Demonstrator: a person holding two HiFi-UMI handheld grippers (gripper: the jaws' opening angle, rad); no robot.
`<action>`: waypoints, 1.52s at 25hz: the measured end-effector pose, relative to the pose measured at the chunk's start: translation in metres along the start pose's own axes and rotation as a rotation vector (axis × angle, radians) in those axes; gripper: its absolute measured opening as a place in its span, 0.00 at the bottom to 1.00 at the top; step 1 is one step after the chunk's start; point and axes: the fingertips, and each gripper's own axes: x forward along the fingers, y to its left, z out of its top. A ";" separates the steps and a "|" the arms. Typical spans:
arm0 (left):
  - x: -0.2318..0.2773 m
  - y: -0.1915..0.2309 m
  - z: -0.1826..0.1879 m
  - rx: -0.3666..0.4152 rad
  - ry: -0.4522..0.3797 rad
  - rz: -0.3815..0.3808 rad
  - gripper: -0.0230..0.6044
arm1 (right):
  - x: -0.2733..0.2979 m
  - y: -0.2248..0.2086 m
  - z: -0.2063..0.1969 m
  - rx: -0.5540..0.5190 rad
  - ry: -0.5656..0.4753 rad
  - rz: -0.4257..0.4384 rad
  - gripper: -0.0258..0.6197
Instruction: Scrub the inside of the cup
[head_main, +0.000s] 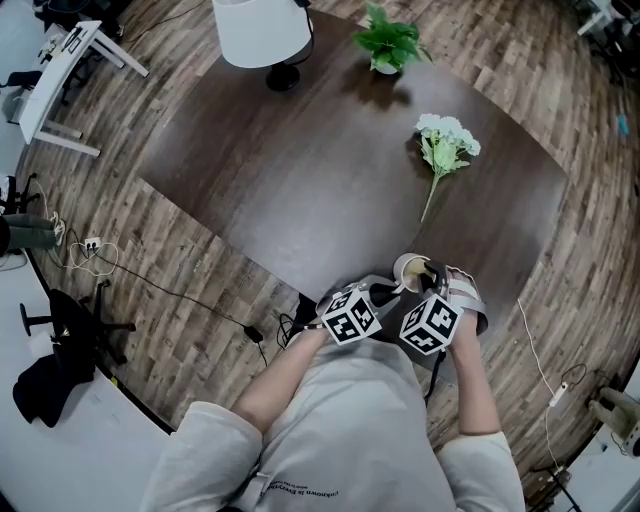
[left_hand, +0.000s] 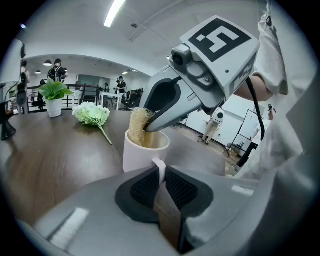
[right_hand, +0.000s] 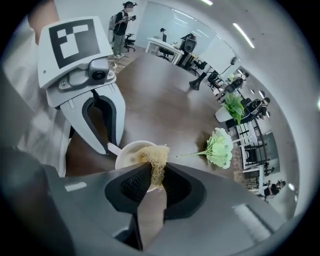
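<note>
Two grippers are working over one table (head_main: 300, 180), each held in one of the person's hands, and they are meeting at a single white cup (left_hand: 142, 152). Along the far side of the table, one white-shaded lamp (head_main: 262, 35) is standing at the left, one small potted plant (head_main: 388, 42) is sitting to its right, and one bunch of pale green flowers (head_main: 445, 140) is lying further right and nearer the person. The cup is sitting upright close to the table's near edge, well apart from those three things. The left gripper (left_hand: 161, 175) is reaching in from the cup's left, and its jaws are pinching the cup's one handle (left_hand: 159, 166), which is showing as a thin white strip pressed between the two dark pads. The cup's body is lying just beyond those jaws. The right gripper (right_hand: 156, 177) is coming down from the right, and its jaws are clamping one tan fibrous scrubber (right_hand: 156, 157). The scrubber's free end is sticking out past the jaw tips and dipping into the cup's open mouth, touching the inner wall at the rim.
</note>
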 end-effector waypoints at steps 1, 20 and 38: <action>0.000 0.000 0.000 0.005 0.002 0.002 0.11 | -0.001 0.001 -0.002 -0.023 0.021 0.012 0.19; 0.002 -0.003 -0.002 0.023 0.004 0.023 0.11 | 0.016 0.051 -0.016 0.030 0.114 0.339 0.18; 0.012 -0.016 0.004 0.004 -0.008 -0.025 0.11 | 0.018 0.014 -0.022 -0.004 0.126 -0.175 0.18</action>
